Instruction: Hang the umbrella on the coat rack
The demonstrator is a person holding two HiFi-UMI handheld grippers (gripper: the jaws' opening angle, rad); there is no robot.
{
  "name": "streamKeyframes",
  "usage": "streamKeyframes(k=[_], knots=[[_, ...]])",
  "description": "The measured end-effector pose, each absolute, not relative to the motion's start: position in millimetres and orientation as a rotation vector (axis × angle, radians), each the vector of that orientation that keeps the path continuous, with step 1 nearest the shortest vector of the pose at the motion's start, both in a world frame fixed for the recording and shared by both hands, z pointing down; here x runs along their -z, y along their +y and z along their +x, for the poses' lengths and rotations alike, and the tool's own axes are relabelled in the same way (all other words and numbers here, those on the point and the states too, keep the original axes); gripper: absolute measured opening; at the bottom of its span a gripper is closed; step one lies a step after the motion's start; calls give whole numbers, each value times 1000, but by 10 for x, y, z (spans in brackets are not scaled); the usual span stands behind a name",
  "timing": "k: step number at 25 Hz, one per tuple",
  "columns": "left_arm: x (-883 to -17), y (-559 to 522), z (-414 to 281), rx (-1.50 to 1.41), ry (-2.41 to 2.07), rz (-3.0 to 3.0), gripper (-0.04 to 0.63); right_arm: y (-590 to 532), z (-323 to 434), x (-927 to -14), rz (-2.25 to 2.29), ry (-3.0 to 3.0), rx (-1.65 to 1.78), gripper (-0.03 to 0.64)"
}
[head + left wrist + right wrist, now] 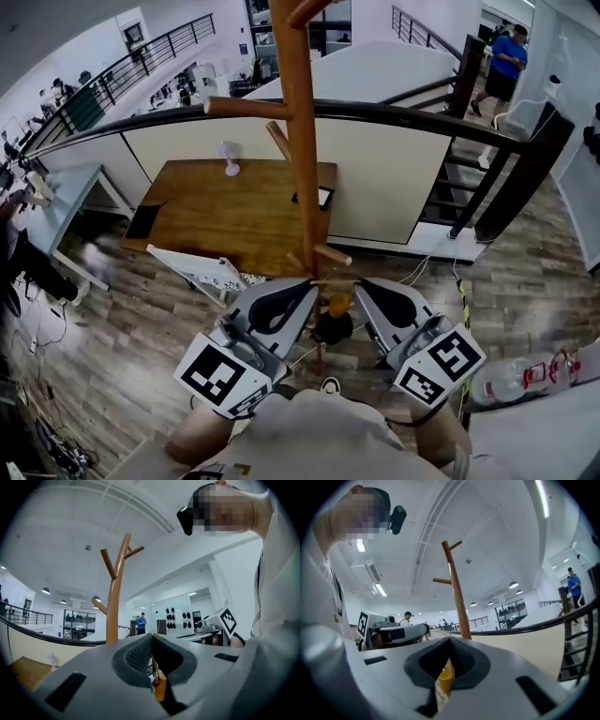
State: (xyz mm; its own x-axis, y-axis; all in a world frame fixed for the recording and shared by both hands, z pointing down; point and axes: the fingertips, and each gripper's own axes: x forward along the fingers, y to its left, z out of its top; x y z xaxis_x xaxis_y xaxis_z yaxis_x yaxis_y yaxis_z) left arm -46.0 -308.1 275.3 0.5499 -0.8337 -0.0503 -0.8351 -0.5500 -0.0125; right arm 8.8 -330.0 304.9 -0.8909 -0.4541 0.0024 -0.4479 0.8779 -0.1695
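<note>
Both claws are clenched: your left gripper [310, 282] and right gripper [360, 282] each pinch the thin cord loop [335, 280] of the dark folded umbrella with a yellow handle [334, 323]. The umbrella hangs between them, just beside the pole of the wooden coat rack [300, 141], low near its foot. Step in hand, as I read it: presenting the loop to the rack, nothing hooked yet. The short lowest peg [332, 254] sits just above the jaws. Next: raise both grippers together with the loop spread, clear the peg tip, lower onto the peg, then release. The loop may snag on the pole.
</note>
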Motion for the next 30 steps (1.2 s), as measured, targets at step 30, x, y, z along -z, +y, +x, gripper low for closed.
streamKeyframes(k=[30], knots=[[-3281, -3587, -364, -28, 1573, -2853, 0, -4043, 46, -3565, -697, 3043, 439, 5]])
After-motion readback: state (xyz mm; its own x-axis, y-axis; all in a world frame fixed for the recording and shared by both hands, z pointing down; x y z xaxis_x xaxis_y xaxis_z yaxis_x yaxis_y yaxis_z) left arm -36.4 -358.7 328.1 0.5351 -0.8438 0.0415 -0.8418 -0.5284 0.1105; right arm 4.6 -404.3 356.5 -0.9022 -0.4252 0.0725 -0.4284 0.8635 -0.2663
